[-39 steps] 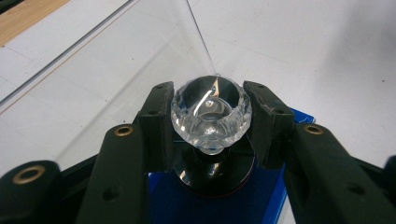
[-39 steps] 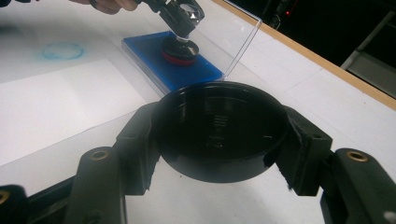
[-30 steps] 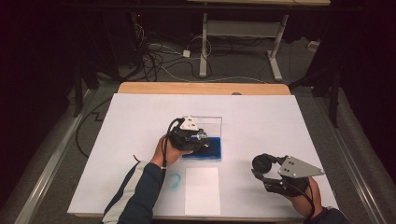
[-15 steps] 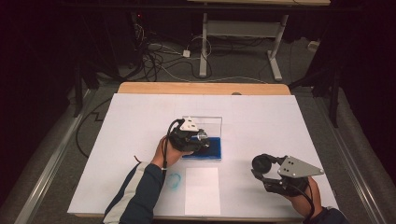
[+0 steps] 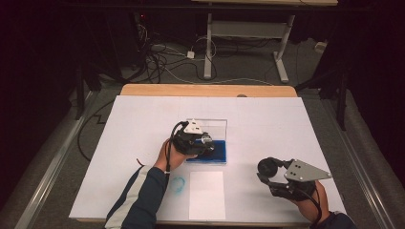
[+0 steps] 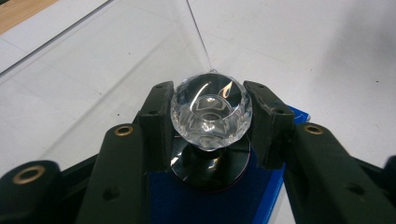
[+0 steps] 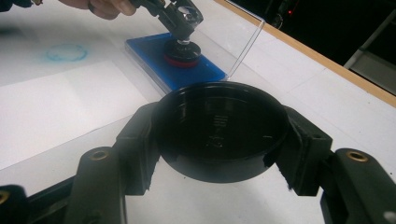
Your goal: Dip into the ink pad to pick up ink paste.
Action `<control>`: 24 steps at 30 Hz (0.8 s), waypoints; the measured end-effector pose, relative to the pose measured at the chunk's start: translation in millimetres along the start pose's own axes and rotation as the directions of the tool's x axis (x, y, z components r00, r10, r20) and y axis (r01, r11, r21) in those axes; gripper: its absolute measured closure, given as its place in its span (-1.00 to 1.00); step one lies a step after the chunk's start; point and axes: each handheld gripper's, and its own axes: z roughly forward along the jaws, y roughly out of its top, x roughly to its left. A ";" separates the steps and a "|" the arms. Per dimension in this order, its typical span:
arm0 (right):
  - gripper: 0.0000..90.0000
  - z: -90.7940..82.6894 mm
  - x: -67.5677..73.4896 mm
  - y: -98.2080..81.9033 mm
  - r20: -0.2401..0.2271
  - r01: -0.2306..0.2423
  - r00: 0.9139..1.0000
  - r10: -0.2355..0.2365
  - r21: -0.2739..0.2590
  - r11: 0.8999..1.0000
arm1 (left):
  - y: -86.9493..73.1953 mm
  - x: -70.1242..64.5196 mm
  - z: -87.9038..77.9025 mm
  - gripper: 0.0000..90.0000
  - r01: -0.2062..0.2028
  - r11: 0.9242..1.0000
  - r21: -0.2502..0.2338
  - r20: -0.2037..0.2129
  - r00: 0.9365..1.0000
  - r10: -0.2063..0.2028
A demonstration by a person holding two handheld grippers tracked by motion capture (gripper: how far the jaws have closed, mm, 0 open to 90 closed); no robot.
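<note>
Left tool (image 6: pixel 210 140): clamped on the crystal knob (image 6: pixel 211 111) of the stamp, which stands on the blue ink pad (image 5: pixel 216 151) mid-surface, apparently to take ink.
Right tool (image 7: pixel 219 154): clamped on the black cap (image 7: pixel 219 128) at the near right, probably kept aside so the stamp is free.

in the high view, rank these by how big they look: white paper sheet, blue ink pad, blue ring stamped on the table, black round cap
1. white paper sheet
2. blue ink pad, partly hidden by the left gripper
3. black round cap and blue ring: they look about alike, so no ranking between them.
</note>
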 end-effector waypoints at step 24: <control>-0.15 -2.3 -0.9 1.0 0.006 -0.002 1.000 0.002 -0.010 1.000 | 16.5 3.4 -27.7 0.20 -0.011 0.999 -0.048 -0.039 0.999 0.009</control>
